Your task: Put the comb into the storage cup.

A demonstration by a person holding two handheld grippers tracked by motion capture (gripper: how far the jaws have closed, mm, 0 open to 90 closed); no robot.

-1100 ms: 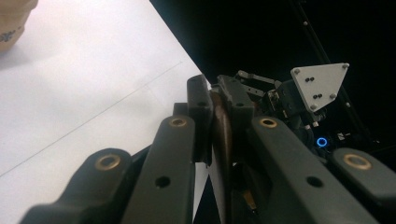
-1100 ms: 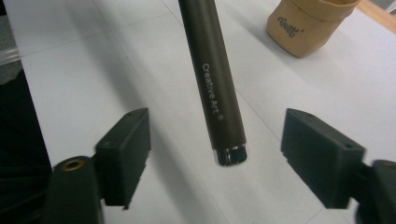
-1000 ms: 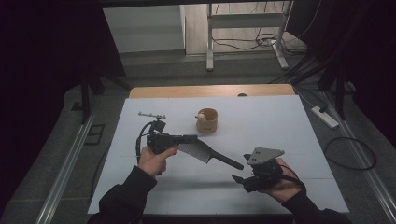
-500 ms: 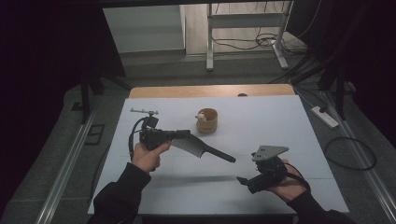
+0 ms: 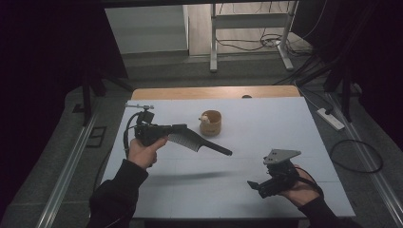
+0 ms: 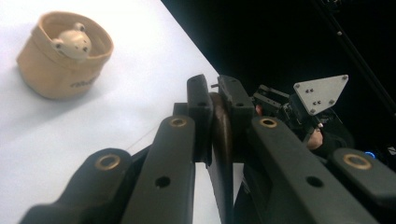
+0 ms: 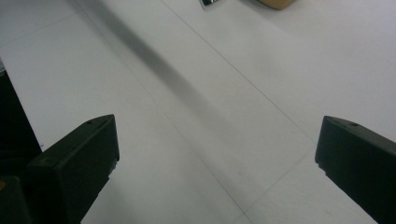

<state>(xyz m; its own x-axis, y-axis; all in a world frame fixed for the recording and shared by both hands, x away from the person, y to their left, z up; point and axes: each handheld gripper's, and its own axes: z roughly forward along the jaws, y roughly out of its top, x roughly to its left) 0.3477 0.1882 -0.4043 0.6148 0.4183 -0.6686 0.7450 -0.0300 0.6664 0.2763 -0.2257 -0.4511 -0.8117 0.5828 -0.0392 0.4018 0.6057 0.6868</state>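
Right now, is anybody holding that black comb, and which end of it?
Yes. The left hand-held gripper is shut on the black comb at its toothed end, the handle sticking out free. The right hand-held gripper is open and holds nothing.

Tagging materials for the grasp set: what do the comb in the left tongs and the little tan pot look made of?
Comb: dark, smooth, rigid, with fine moulded teeth; probably plastic, though the brown edge seen in the left gripper view could be wood or horn.
Pot: tan, matte, with a rolled-over rim and soft creases; looks like fabric or paper. The bear figure inside looks like pale, smooth plastic or ceramic.
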